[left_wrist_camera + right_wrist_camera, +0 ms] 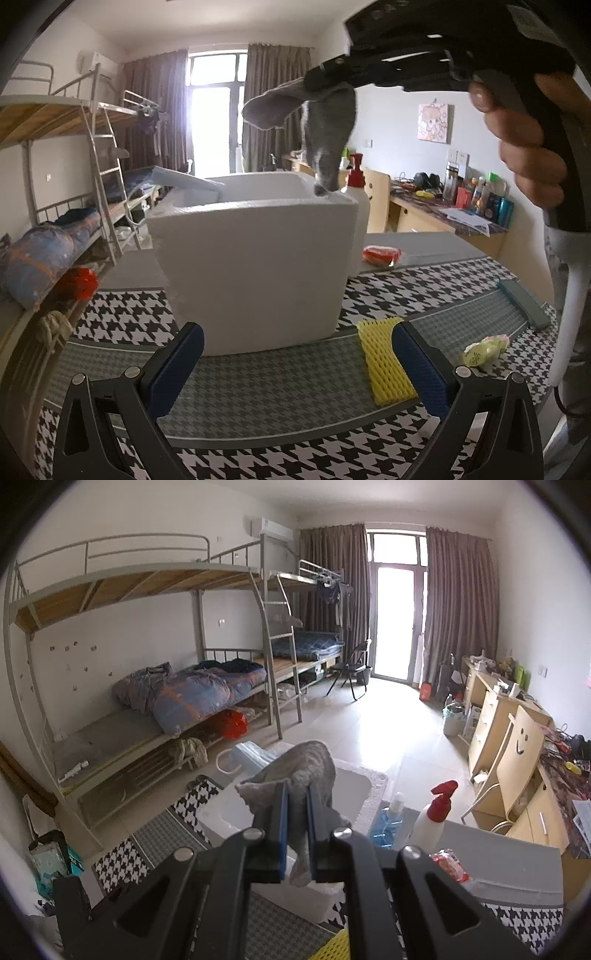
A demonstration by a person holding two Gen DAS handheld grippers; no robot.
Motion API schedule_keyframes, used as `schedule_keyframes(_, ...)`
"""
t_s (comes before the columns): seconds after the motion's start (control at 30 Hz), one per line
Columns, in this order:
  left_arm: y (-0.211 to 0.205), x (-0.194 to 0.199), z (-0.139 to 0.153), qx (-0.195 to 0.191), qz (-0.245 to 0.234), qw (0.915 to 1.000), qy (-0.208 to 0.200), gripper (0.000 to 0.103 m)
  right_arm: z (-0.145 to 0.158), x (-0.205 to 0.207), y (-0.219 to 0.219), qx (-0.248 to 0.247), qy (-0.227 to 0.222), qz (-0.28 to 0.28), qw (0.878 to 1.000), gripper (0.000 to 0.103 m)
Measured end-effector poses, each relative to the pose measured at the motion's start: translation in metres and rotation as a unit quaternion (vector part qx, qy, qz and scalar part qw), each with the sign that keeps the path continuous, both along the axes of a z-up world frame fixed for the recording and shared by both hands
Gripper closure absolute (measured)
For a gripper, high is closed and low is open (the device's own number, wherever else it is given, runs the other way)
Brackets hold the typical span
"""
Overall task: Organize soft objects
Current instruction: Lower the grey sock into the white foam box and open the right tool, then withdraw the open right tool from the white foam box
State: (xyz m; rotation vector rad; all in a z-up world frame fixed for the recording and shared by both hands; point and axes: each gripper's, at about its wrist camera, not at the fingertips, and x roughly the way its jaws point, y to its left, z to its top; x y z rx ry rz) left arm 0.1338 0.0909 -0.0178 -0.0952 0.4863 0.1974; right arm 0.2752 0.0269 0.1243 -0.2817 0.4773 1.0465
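Right gripper (297,805) pinches grey sock (325,125), toe seemingly brushing foam box (258,273) rim; left gripper (295,365) wide.

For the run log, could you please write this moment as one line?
right gripper: shut on grey fabric sock, its tip on white foam box rim | left gripper: open, empty | yellow foam net sleeve: on table
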Motion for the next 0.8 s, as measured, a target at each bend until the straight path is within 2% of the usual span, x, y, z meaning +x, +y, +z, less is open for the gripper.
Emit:
schedule_keyframes(0.47, 0.0, 0.01, -0.005, -0.012, -0.011, 0.9998, 0.015, 0.001, -0.016, 0.022, 0.019, -0.022, 0.026, 0.006, 0.999, 0.091)
schedule_keyframes(0.53, -0.002, 0.012, -0.006, -0.012, -0.013, 0.9997, 0.018, 0.001, -0.021, 0.026, 0.022, -0.035, 0.031, 0.008, 0.999, 0.079)
schedule_keyframes(0.6, -0.004, 0.014, -0.007, -0.012, -0.015, 0.9996, 0.02, 0.001, -0.025, 0.028, 0.02, -0.045, 0.03, 0.005, 0.999, 0.04)
schedule_keyframes(0.67, -0.006, 0.016, -0.008, -0.012, -0.017, 0.9995, 0.023, 0.001, -0.025, 0.03, 0.017, -0.04, 0.024, -0.001, 0.999, 0.031)
schedule_keyframes(0.8, -0.011, 0.018, -0.009, -0.013, -0.024, 0.9993, 0.026, 0.001, -0.026, 0.029, 0.009, -0.042, 0.03, -0.002, 0.999, 0.031)
